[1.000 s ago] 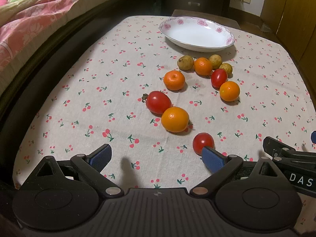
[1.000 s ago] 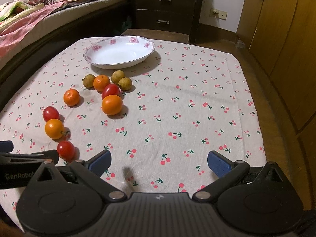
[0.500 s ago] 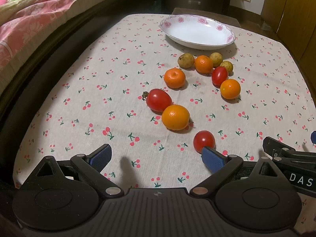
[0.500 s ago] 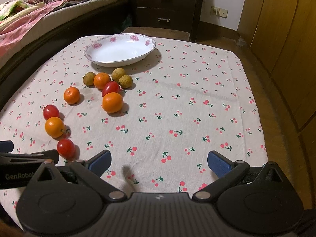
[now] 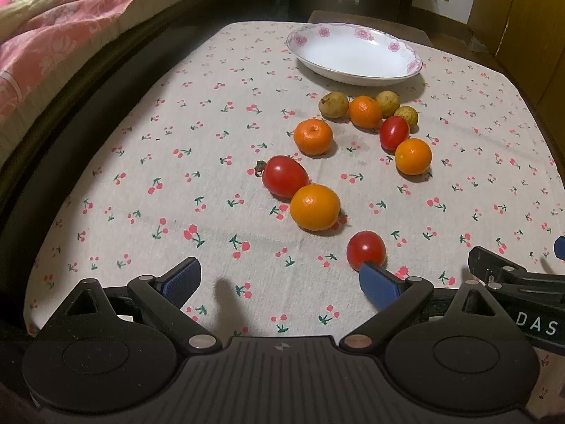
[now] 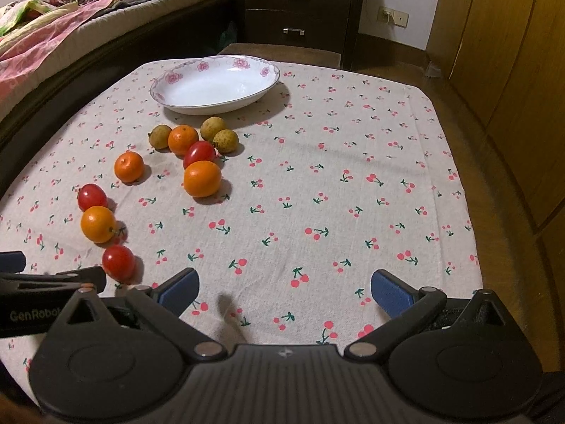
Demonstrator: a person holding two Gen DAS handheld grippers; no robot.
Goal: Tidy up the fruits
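Left gripper (image 5: 280, 279): jaws spread wide, nothing between them, held low over the near edge of the tablecloth (image 5: 141, 183). Right gripper (image 6: 285, 291): likewise released and empty, beside the left one.

Landmark: white floral-rimmed bowl (image 5: 406, 57), empty, at the far end of the tablecloth. All fruit lies on the cloth on the near side of the bowl, none in it.

Closest to the bowl: three yellow-brown fruits (image 5: 333, 105) clustered with an orange (image 5: 365, 111) and a tomato (image 5: 394, 132), touching or nearly so. A second orange (image 5: 413, 156) sits just nearer than that tomato. A third orange (image 5: 313, 136) lies apart, to the left of the cluster. Further from the bowl, a stemmed tomato (image 5: 285, 176) touches a fourth orange (image 5: 315, 206). Furthest from the bowl, a small tomato (image 5: 366, 249) lies just beyond the left gripper's right finger.

The right wrist view alone shows a dark drawer unit (image 6: 300, 10) behind the bowl and wooden cabinets (image 6: 501, 53). The left wrist view shows the stemmed tomato's stalk.
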